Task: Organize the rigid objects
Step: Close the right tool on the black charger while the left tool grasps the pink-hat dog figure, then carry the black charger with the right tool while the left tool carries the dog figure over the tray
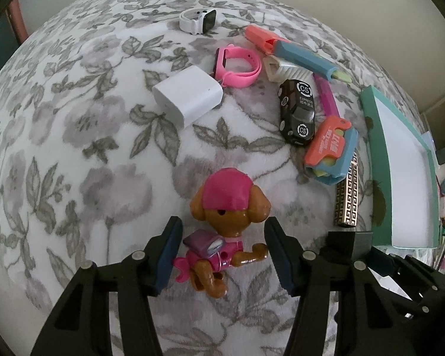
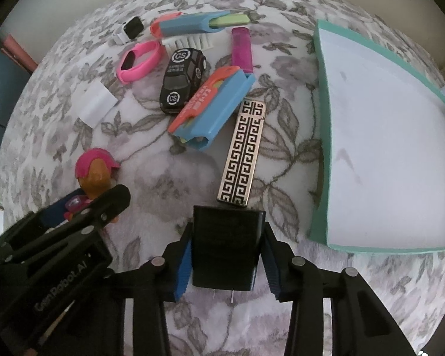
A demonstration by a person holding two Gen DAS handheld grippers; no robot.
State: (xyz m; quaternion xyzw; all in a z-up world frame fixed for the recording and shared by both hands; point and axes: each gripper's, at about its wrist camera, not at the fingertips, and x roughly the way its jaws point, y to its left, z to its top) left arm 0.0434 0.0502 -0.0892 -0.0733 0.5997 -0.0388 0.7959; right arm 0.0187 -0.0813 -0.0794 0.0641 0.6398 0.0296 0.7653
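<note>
On the floral blanket [image 1: 89,136], the toy dog [image 1: 222,225] is straddled by the half-open left gripper [image 1: 224,255], pads not yet pressing. The black charger [image 2: 227,246] sits between the right gripper [image 2: 227,262] pads, seemingly touched, near the teal tray [image 2: 320,136] at the blanket's right edge. Both grips should be squared and firmed before anything is lifted trayward.

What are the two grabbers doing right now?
Left gripper: open, its fingers either side of the toy dog, not pressing it.
Right gripper: fingers shut on the black plug.
</note>
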